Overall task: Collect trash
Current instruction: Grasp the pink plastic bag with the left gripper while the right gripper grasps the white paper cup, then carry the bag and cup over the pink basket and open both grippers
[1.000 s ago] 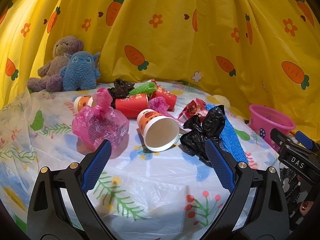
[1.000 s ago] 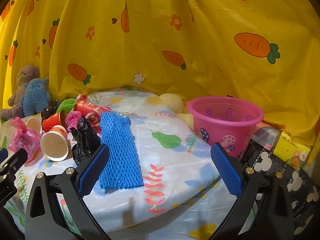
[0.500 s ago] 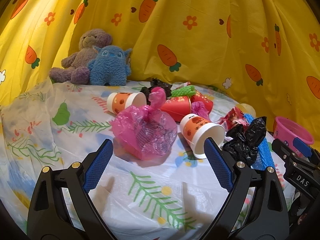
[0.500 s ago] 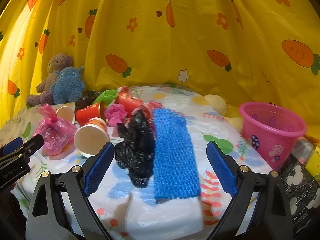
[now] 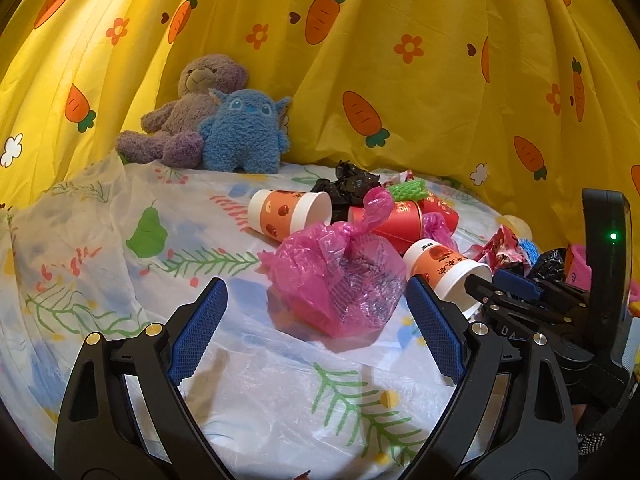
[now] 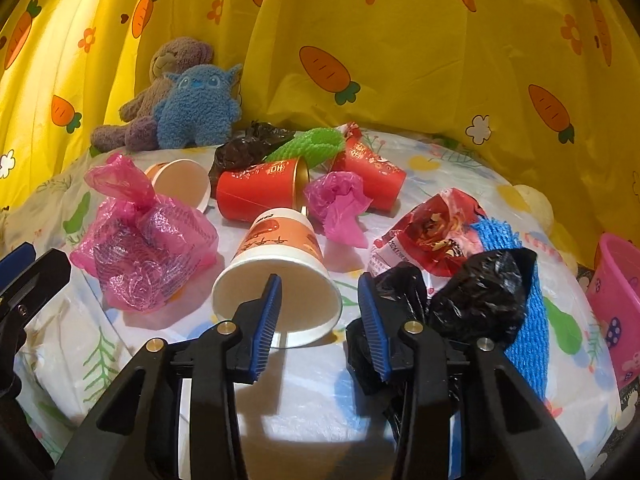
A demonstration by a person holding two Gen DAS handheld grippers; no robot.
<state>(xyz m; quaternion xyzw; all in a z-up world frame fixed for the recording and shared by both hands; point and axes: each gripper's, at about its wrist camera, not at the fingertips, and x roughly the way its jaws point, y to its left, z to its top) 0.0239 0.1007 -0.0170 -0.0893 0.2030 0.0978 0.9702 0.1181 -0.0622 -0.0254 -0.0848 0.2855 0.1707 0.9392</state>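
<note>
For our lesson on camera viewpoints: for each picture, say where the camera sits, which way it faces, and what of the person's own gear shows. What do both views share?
Left wrist: rides the left hand-held gripper, facing the knotted pink bag; its jaws are wide, and the right hand-held gripper enters at right.
Right wrist: rides the right hand-held gripper, jaws closing around the orange paper cup's rim.
Shared: bag, cup, blue plush toy.
</note>
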